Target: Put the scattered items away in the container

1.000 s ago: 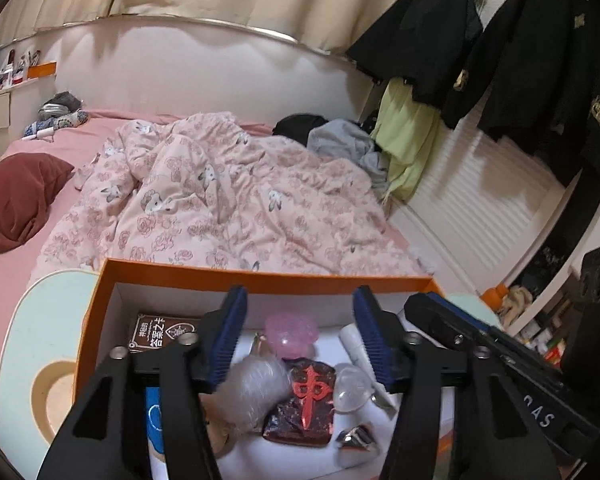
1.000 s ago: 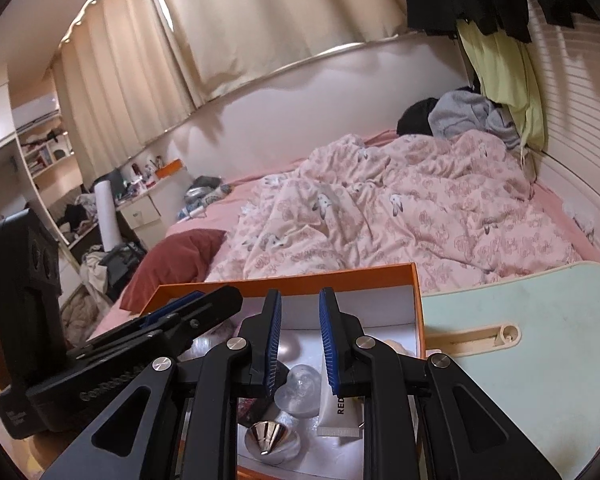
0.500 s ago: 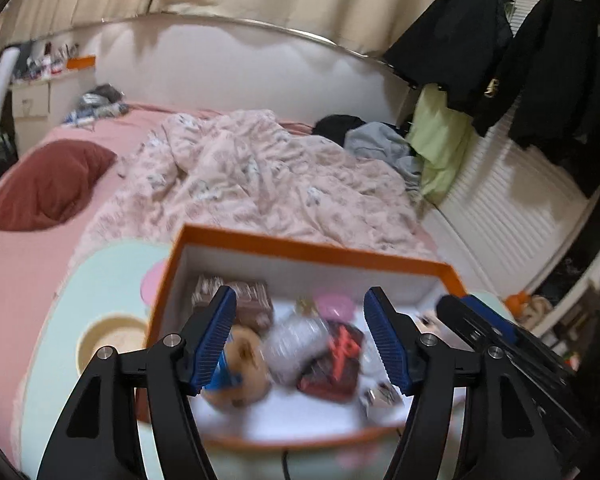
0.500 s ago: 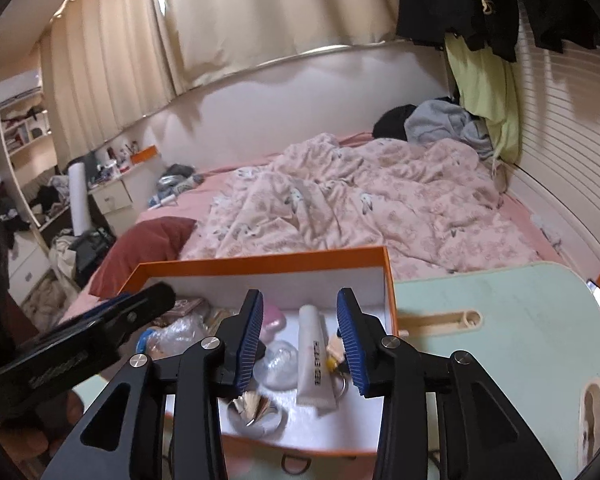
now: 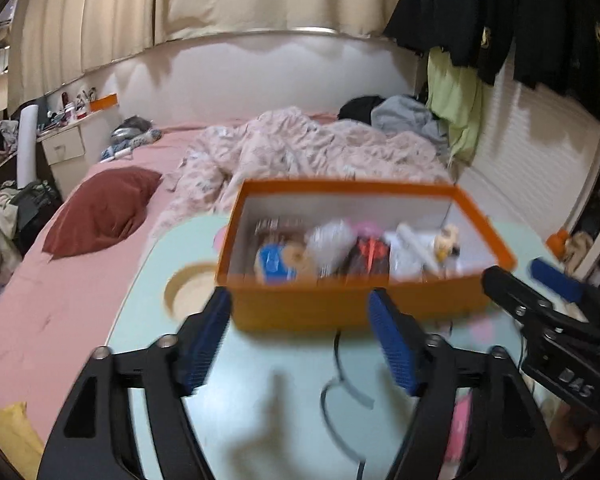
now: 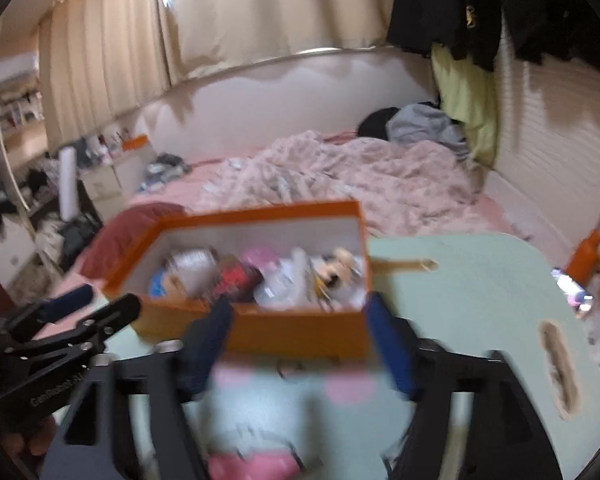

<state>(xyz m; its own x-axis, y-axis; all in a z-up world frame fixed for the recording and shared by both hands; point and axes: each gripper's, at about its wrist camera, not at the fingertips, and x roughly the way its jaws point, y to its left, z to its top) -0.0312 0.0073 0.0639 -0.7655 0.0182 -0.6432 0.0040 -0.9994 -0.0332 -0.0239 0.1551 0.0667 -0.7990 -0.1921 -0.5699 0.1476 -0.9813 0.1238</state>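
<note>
Orange box (image 5: 356, 308) sits full just past both empty, opening tongs, left (image 5: 300, 340) and right (image 6: 300, 344), so a quick swing could bump it and spill things.

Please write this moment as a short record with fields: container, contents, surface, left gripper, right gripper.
container: orange box, lid off
contents: white tube, dark red packet, blue item; rest too blurred to name
surface: pale green table, in front of a bed
left gripper: fingers opening, nothing between them, on the near side of the box
right gripper: fingers opening, nothing between them
</note>
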